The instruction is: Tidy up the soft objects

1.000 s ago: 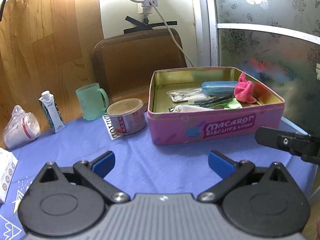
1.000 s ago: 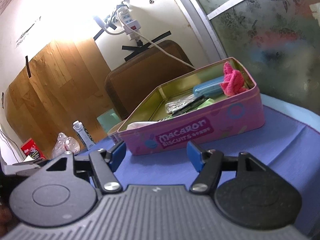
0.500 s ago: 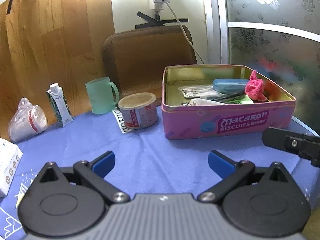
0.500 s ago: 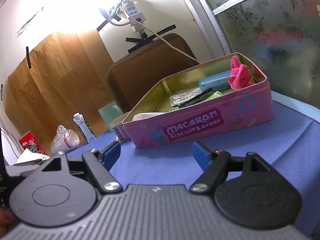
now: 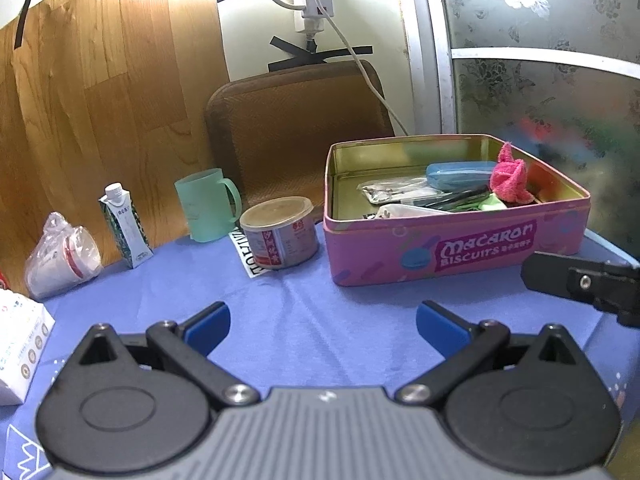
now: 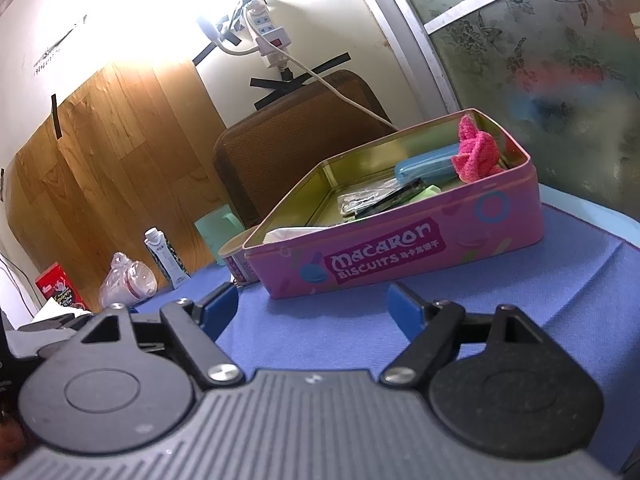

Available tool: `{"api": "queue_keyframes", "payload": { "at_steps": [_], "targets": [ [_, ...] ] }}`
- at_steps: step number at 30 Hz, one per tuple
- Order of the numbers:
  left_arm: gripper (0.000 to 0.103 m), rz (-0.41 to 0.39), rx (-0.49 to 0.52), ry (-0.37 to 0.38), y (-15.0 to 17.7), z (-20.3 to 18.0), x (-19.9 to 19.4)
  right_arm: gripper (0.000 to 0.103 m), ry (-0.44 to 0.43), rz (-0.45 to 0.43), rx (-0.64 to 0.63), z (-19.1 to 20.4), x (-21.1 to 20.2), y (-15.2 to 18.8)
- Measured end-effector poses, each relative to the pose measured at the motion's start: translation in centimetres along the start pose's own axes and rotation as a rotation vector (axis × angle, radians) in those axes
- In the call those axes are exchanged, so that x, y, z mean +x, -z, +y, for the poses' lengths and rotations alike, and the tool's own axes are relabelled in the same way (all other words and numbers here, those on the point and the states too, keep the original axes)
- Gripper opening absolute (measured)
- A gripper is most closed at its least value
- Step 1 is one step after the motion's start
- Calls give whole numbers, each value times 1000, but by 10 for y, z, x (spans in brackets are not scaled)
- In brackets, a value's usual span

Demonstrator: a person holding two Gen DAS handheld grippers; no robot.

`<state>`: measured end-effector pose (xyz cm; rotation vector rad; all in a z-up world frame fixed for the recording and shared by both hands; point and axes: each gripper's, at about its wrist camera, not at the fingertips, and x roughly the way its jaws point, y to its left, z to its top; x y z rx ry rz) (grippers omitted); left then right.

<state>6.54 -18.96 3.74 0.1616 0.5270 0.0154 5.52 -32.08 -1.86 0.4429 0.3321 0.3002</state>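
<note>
Two low wrist cameras face across the blue tablecloth [image 5: 320, 320], both near the open pink biscuit tin [image 5: 452, 248] [image 6: 400, 256].

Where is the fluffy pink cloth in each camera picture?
Left wrist view: the fluffy pink cloth sits right of centre, in the far right corner of the open pink biscuit tin.
Right wrist view: it shows upper right, in the same far corner, beside the blue oblong case.
Shared landmark: the tin's "Macaron Biscuits" lettering on its near wall.
</note>
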Motion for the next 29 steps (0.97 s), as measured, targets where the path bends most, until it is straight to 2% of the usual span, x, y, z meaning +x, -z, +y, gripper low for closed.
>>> {"api": "queue_keyframes", "payload": {
  "at_steps": [11,21,29],
  "targets": [
    [103,16,-48,17,-1,5,1,85,-1,0,-1,-1,0,0],
    [103,24,-11,0,0,-5,1,85,3,-2,3,-3,0,1],
    [103,-1,-9,32,1,-7,-2,85,7,-1,8,-5,0,2]
  ]
}}
